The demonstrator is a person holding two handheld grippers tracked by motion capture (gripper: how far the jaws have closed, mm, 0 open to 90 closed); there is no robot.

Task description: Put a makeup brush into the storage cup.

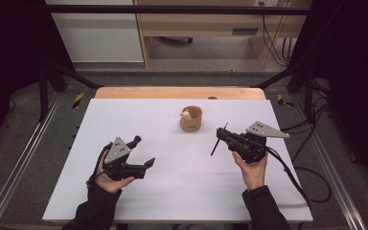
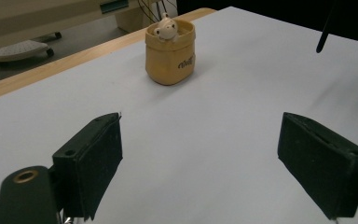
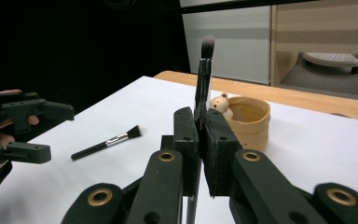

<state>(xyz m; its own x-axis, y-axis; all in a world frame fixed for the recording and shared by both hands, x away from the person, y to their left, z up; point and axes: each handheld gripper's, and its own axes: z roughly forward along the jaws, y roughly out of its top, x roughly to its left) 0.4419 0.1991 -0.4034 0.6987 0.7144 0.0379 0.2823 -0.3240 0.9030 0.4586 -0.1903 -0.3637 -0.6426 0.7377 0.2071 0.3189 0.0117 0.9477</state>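
Tan cup (image 1: 191, 119) with a small figure inside stands on the white worktop (image 1: 172, 191) ahead of both tools; right tool (image 3: 200, 122) clenched on an upright brush (image 3: 203, 79), left tool (image 1: 142, 152) released, a second brush (image 3: 106, 142) lying between them

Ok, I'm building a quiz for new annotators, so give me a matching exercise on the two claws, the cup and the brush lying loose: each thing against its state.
Things:
1. left claw
2. right claw
3. tan cup
4. loose brush

States:
a. lying flat on the table
b. shut on the upright brush
c. open, holding nothing
d. standing, with a small figure at its rim

Pairs: 1-c, 2-b, 3-d, 4-a
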